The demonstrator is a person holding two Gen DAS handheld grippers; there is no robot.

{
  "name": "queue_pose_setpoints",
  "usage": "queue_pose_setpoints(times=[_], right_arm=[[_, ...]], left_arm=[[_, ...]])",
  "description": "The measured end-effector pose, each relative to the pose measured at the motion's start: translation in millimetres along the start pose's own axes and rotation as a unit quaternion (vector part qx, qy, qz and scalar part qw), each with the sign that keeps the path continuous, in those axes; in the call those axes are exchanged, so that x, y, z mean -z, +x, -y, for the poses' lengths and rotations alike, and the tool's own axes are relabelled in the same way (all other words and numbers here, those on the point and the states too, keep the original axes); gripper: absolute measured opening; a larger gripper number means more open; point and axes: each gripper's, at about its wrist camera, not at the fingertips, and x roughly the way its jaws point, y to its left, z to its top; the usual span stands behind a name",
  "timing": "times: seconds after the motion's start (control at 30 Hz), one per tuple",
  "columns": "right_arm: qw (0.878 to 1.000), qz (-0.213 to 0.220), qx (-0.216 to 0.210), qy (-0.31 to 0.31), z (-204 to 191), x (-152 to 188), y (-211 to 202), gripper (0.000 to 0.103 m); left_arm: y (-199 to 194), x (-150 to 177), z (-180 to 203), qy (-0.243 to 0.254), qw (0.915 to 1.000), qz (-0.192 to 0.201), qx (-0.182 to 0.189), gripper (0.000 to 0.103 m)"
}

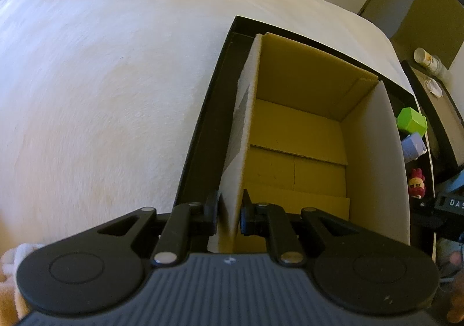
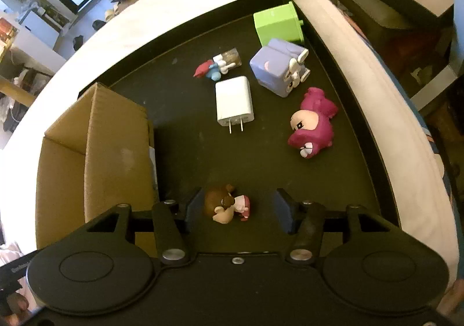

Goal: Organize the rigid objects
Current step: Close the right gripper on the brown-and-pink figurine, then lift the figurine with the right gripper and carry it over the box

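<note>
My left gripper (image 1: 229,210) is pinched narrow on the near white-faced wall of the open brown cardboard box (image 1: 298,134), one finger outside and one inside, which steadies the box where it sits in the shallow black tray (image 1: 203,134). The box looks empty, so I judge the sorting has barely begun.

My right gripper (image 2: 237,210) hangs low over the tray floor with its jaws spread wide around the small brown-and-pink figurine (image 2: 227,203) lying on its side. The left pad (image 2: 195,205) is touching or nearly touching the brown head; the right pad stands well clear of the pink end. So the toy sits off-centre in the opening.

To do this pick well, I would slide the right gripper a little to its left first, so both pads meet the toy together — closing as it stands would likely push or spin it. The figurine is lumpy and rounded, so I'd grip across its thickest part and lift straight up.

The other pieces wait farther off on the tray: the white wall charger (image 2: 234,102), the lilac cube toy (image 2: 278,69), the magenta plush-shaped figure (image 2: 313,123), the green block (image 2: 278,24) and a small red-and-blue figure (image 2: 216,66) — none are in the way.
</note>
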Motion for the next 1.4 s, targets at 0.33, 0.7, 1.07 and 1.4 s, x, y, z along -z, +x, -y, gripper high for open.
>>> queue_pose_setpoints(times=[0.33, 0.7, 1.07, 1.4], right_arm=[[1.0, -0.024, 0.007, -0.005, -11.3, 0.5, 29.8, 0.046], [1.0, -0.006, 0.014, -0.02, -15.7, -1.1, 10.9, 0.043], [0.999, 0.04, 0.006, -0.035, -27.2, -4.1, -24.7, 0.043], [0.994, 0.079, -0.002, -0.071, -49.9, -11.9, -46.3, 0.043]], left_arm=[[0.6, 0.4, 3.5, 0.006, 1.0, 0.004, -0.004, 0.013], [1.8, 1.7, 1.2, 0.006, 1.0, 0.006, 0.001, 0.013], [1.1, 2.3, 4.7, 0.009, 0.9999, 0.007, -0.005, 0.013], [0.6, 2.8, 6.8, 0.012, 0.9998, 0.008, -0.014, 0.013]])
